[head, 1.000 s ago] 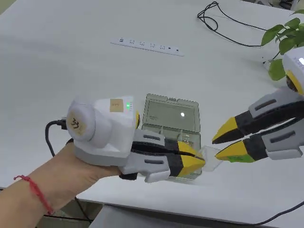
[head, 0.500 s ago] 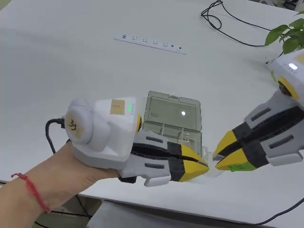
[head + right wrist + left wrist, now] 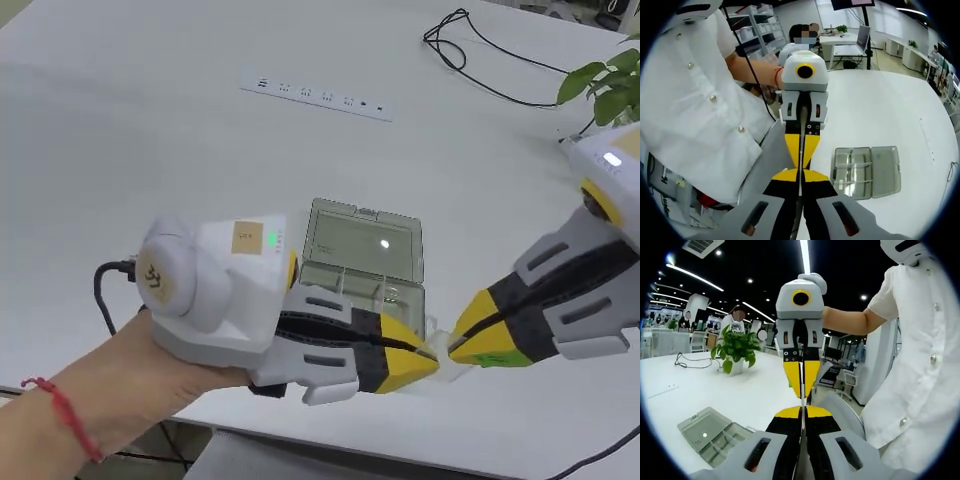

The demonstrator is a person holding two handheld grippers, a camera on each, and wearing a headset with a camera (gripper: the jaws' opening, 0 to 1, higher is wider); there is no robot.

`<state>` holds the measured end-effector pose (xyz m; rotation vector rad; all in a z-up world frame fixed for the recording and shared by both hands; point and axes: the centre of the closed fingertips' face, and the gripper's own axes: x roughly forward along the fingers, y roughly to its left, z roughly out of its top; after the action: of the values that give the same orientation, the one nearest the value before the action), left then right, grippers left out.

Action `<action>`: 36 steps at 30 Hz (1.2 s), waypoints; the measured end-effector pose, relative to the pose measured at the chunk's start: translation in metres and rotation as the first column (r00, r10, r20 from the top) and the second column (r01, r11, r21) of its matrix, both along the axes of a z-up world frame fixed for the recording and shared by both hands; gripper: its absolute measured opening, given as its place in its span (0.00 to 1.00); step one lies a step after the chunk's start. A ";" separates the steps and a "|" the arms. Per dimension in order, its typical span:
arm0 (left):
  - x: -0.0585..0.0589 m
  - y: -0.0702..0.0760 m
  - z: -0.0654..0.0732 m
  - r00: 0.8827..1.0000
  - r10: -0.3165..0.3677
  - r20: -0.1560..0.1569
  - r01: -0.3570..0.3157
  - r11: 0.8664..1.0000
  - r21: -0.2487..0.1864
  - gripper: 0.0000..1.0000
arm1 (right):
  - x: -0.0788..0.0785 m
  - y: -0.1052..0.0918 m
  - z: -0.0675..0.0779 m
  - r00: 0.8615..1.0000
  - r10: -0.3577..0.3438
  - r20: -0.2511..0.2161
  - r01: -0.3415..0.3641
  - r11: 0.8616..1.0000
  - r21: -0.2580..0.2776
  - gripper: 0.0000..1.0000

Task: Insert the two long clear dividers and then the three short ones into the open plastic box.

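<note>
You hold one clear divider [image 3: 447, 366] pinched between left gripper [image 3: 425, 357] and right gripper [image 3: 457, 343], both pressed shut, just off the box [image 3: 330, 272] at the worktop [image 3: 200, 150] front edge; some dividers [image 3: 858, 172] appear seated, count unclear, so the task looks partly done.

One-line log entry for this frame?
left gripper: shut on divider | right gripper: shut on same divider | tips meet beside open box | stage: divider not yet in box

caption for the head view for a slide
Left gripper and right gripper, yellow-tipped, meet tip to tip gripping a clear plastic divider beside the open clear plastic box on a white workbench.
</note>
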<state>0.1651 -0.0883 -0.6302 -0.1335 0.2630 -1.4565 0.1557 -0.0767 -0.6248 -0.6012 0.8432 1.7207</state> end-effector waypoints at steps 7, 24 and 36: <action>0.001 0.000 0.000 1.000 0.007 0.002 -0.007 1.000 0.003 0.00 | 0.000 0.002 -0.001 1.000 0.001 0.005 -0.001 1.000 0.001 0.02; 0.009 0.015 -0.017 0.996 0.084 -0.019 -0.083 0.995 0.051 0.18 | 0.022 -0.007 -0.003 0.998 -0.049 0.040 0.049 0.999 0.001 0.02; 0.022 0.041 -0.036 0.984 0.175 -0.020 -0.172 0.979 0.112 0.41 | 0.051 -0.015 -0.017 0.990 -0.109 0.088 0.112 0.993 -0.029 0.02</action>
<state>0.1870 -0.0470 -0.6664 -0.0861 0.3470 -1.2645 0.2062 -0.0917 -0.6420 -0.6354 0.8306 1.5726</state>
